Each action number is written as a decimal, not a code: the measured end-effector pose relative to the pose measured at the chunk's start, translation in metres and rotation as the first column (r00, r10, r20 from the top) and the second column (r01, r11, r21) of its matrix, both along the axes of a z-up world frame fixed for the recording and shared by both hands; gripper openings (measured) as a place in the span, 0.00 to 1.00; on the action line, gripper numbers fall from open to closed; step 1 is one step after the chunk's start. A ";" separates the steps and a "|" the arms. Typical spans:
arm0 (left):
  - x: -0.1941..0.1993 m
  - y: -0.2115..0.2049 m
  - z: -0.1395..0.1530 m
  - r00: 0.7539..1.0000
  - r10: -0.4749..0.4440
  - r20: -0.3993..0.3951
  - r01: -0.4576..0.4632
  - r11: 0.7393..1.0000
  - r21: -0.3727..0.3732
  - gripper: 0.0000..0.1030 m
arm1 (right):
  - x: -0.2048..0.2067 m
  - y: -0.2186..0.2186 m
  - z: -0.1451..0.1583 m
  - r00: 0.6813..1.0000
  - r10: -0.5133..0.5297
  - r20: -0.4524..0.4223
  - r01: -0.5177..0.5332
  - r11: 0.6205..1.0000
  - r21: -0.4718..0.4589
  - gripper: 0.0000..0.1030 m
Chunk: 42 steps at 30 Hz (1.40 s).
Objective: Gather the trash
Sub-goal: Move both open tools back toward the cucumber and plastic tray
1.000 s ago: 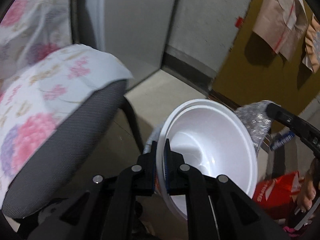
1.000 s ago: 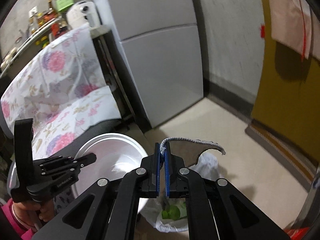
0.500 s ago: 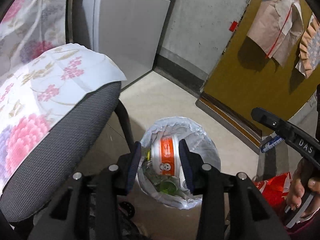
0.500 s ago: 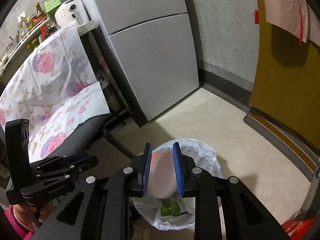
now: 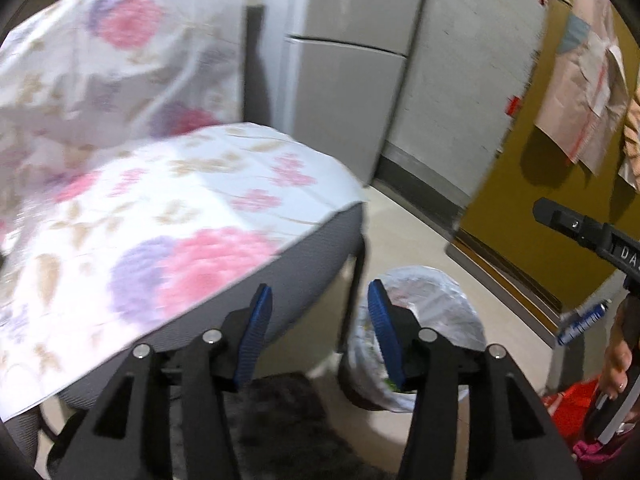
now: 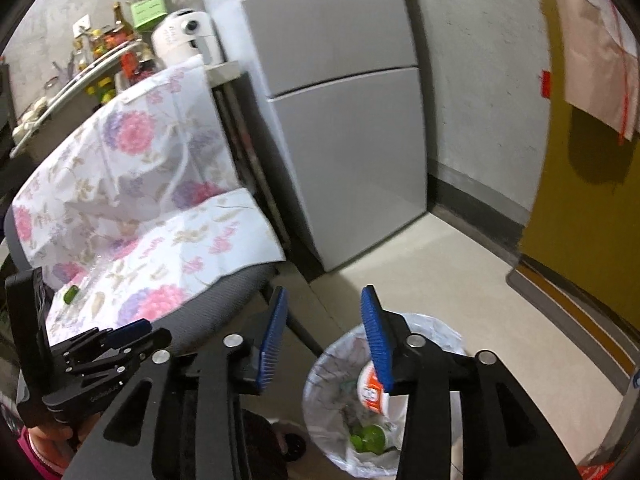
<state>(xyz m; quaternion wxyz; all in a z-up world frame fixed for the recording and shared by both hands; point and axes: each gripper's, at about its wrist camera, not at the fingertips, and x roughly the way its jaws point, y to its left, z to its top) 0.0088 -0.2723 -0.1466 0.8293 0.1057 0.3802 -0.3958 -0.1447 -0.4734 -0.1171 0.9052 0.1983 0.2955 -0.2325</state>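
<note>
Trash bin [image 6: 448, 340] sits on the floor beside the office chair [image 6: 224, 292], an instant-noodle cup [image 6: 374, 394] inside. I see my left tool [image 5: 316, 320] and right tool [image 6: 324, 328] both opening, nothing between their jaws.

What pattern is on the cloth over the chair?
Pink and purple flowers on the white cloth; clearest in the right wrist view.

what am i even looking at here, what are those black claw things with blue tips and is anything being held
Those are two hand-held grippers; a person carries one in each hand, and each has a fisheye camera looking along its fingers. One picture is from the left gripper, the other from the right gripper. Both sets of jaws are opening with nothing between them. On the floor stands a bin with a white liner; inside lie an orange-and-white cup and something green. Beside it is a chair draped in a floral cloth, with a small green item on the seat.
</note>
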 end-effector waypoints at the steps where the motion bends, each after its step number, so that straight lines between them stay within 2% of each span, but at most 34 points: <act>1: 0.002 0.007 0.003 1.000 0.020 0.008 -0.020 1.000 -0.002 0.51 | 0.005 0.005 0.002 1.000 0.016 0.004 -0.016 1.000 -0.002 0.42; 8: 0.024 0.079 0.018 0.980 0.186 0.065 -0.185 0.983 -0.022 0.57 | 0.061 0.060 0.022 0.980 0.197 0.025 -0.196 0.980 -0.035 0.50; 11: 0.035 0.109 0.022 0.961 0.267 0.074 -0.266 0.963 -0.033 0.63 | 0.089 0.090 0.031 0.956 0.291 0.028 -0.289 0.955 -0.063 0.56; 12: 0.041 0.121 0.022 0.953 0.295 0.077 -0.293 0.956 -0.034 0.63 | 0.097 0.101 0.033 0.948 0.317 0.029 -0.314 0.946 -0.075 0.61; 17: 0.060 0.169 0.017 0.914 0.401 0.068 -0.399 0.916 -0.036 0.63 | 0.136 0.145 0.037 0.903 0.430 0.012 -0.427 0.899 -0.096 0.62; 20: 0.071 0.202 0.013 0.882 0.468 0.061 -0.467 0.884 -0.034 0.63 | 0.159 0.172 0.032 0.873 0.487 -0.013 -0.485 0.868 -0.106 0.62; 23: 0.081 0.231 0.012 0.836 0.542 0.081 -0.542 0.840 -0.021 0.63 | 0.183 0.196 0.025 0.845 0.534 -0.037 -0.535 0.839 -0.101 0.62; 29: 0.099 0.287 0.015 0.728 0.674 0.128 -0.678 0.735 -0.012 0.63 | 0.235 0.251 0.009 0.777 0.625 -0.076 -0.629 0.772 -0.092 0.61; 32: 0.104 0.305 0.013 0.698 0.706 0.117 -0.710 0.704 -0.011 0.63 | 0.264 0.284 -0.001 0.738 0.666 -0.108 -0.675 0.732 -0.094 0.46; 34: 0.105 0.312 0.011 0.689 0.716 0.114 -0.720 0.694 -0.006 0.63 | 0.279 0.301 -0.009 0.718 0.686 -0.121 -0.695 0.715 -0.073 0.31; 36: 0.106 0.317 0.008 0.683 0.723 0.109 -0.727 0.687 0.001 0.63 | 0.294 0.317 -0.017 0.703 0.700 -0.128 -0.709 0.704 -0.046 0.30; 39: 0.109 0.323 0.005 0.677 0.730 0.097 -0.734 0.679 0.004 0.63 | 0.315 0.337 -0.029 0.680 0.721 -0.130 -0.728 0.685 -0.009 0.35; 40: 0.109 0.324 0.004 0.674 0.732 0.096 -0.736 0.677 0.004 0.63 | 0.321 0.342 -0.033 0.676 0.724 -0.135 -0.731 0.682 0.000 0.42; 42: 0.109 0.326 0.004 0.671 0.736 0.096 -0.739 0.674 0.002 0.63 | 0.331 0.349 -0.041 0.678 0.720 -0.149 -0.727 0.687 0.012 0.47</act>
